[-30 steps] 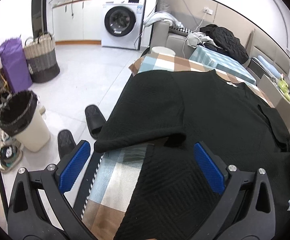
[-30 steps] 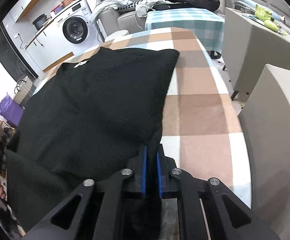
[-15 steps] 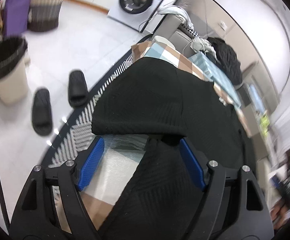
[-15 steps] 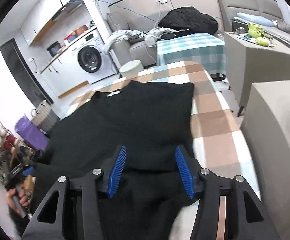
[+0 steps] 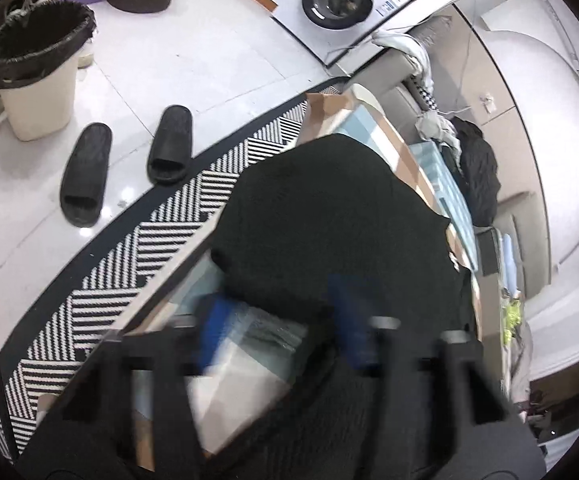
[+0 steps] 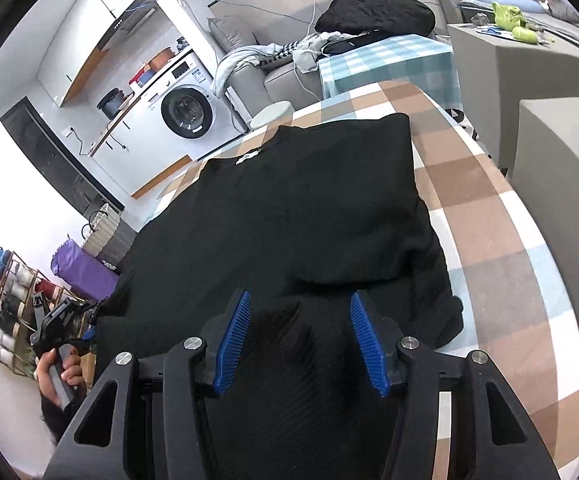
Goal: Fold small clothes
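A black knit garment lies spread on the checked tablecloth, both sleeves folded inward over its body. My right gripper is open and empty, hovering over the garment's lower part. My left gripper is blurred by motion, its blue pads apart, above the garment's left edge and a bare patch of cloth. The left gripper also shows at the far left of the right wrist view, held in a hand.
A striped rug, two black slippers and a lined bin are on the floor left of the table. A washing machine, a sofa with clothes and a grey block stand around it.
My right gripper opened, let go of the garment's edge and rose. My left gripper stayed open, tilted and moved, so its view is now blurred and looks further down at the floor.
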Demonstrator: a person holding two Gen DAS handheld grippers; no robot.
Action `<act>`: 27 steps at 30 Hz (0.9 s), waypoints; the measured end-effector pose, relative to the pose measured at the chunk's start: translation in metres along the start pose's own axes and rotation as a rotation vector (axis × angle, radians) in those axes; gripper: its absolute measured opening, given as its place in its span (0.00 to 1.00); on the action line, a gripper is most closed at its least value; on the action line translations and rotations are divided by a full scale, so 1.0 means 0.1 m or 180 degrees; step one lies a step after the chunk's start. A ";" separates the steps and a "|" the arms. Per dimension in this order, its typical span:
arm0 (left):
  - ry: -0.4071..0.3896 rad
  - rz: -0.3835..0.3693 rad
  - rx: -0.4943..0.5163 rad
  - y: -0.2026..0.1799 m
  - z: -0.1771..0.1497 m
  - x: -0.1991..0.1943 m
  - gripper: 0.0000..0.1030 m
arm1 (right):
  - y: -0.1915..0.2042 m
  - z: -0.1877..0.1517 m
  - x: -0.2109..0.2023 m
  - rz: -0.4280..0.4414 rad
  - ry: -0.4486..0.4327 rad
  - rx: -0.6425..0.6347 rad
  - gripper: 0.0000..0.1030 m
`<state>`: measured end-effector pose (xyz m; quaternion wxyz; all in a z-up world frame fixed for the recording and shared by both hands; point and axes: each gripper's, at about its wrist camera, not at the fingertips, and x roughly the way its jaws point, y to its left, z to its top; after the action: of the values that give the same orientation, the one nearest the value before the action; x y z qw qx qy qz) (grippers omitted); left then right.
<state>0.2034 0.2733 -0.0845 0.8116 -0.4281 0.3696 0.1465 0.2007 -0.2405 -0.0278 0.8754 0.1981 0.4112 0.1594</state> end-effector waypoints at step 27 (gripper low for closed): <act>0.0234 -0.0572 0.2055 -1.80 -0.79 0.48 0.56 | -0.25 -0.08 -0.15 -0.0061 -0.0050 0.0180 0.54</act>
<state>0.2985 0.1000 -0.0418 0.9011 -0.1848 0.3867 -0.0658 0.1882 -0.2672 -0.0341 0.8742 0.2200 0.4104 0.1378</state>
